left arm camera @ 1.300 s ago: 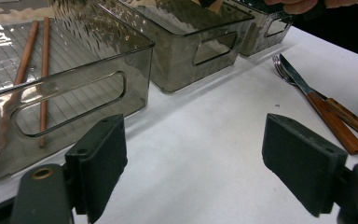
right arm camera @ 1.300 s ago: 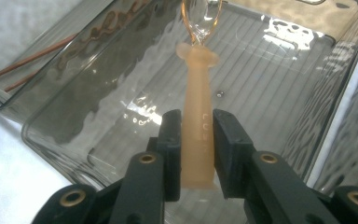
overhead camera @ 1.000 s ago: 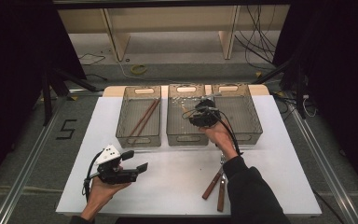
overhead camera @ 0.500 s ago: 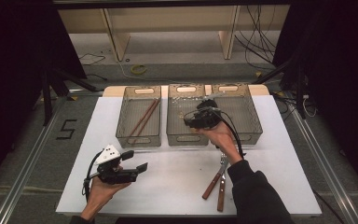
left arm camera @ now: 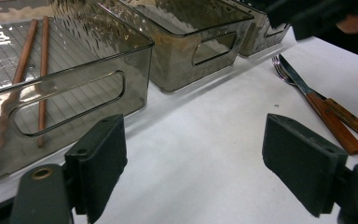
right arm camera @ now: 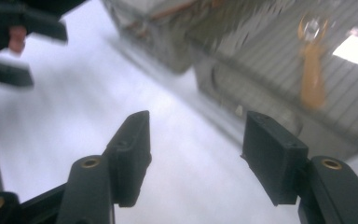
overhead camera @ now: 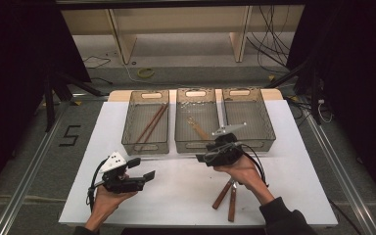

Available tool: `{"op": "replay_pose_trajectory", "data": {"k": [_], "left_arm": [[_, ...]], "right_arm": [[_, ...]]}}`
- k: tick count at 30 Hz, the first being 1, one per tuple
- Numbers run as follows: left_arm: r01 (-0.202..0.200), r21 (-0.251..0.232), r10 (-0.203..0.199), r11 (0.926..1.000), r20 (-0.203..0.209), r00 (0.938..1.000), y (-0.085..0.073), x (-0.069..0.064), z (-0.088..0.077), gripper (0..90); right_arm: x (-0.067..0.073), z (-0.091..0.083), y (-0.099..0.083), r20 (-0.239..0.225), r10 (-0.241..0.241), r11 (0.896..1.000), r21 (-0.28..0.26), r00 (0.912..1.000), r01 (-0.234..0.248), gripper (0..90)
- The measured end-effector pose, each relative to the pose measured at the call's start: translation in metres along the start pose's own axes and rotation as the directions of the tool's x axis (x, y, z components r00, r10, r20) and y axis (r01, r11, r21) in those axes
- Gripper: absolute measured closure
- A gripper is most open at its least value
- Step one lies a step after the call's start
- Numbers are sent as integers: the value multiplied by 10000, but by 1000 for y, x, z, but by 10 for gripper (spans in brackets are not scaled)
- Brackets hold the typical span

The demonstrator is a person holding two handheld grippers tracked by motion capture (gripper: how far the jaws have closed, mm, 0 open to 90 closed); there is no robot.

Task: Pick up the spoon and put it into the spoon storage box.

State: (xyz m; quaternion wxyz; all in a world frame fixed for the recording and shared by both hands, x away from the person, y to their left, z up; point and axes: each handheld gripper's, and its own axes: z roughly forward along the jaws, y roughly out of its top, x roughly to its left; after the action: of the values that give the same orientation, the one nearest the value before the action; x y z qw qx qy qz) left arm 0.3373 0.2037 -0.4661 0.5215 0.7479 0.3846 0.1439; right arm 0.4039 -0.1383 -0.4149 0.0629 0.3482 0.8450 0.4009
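Now the right gripper (overhead camera: 210, 157) is spread wide and empty, near the middle bin (overhead camera: 198, 120). Left gripper (overhead camera: 144, 169) is spread too. Next, I think, grab the fork (overhead camera: 223, 192) and knife (overhead camera: 232, 201) on the desk (overhead camera: 176, 196).

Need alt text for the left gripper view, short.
Two open black jaws of the left gripper frame bare white table. Behind them stand smoky clear bins; the nearest bin holds two wooden chopsticks. At right, a wooden-handled fork and knife lie on the table.
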Motion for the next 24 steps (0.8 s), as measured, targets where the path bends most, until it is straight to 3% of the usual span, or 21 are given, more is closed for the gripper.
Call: {"op": "replay_pose_trajectory", "data": {"k": [10,24], "left_arm": [[7,-31,-7,10000,-23,10000,0,0,0,211],[-12,-101,12,9999,-4,10000,1,0,-1,211]], "right_arm": [[9,-2,-44,-316,77,9985,549,9995,-60,569],[16,-2,-69,-316,24,9940,1096,9995,11,793]]}}
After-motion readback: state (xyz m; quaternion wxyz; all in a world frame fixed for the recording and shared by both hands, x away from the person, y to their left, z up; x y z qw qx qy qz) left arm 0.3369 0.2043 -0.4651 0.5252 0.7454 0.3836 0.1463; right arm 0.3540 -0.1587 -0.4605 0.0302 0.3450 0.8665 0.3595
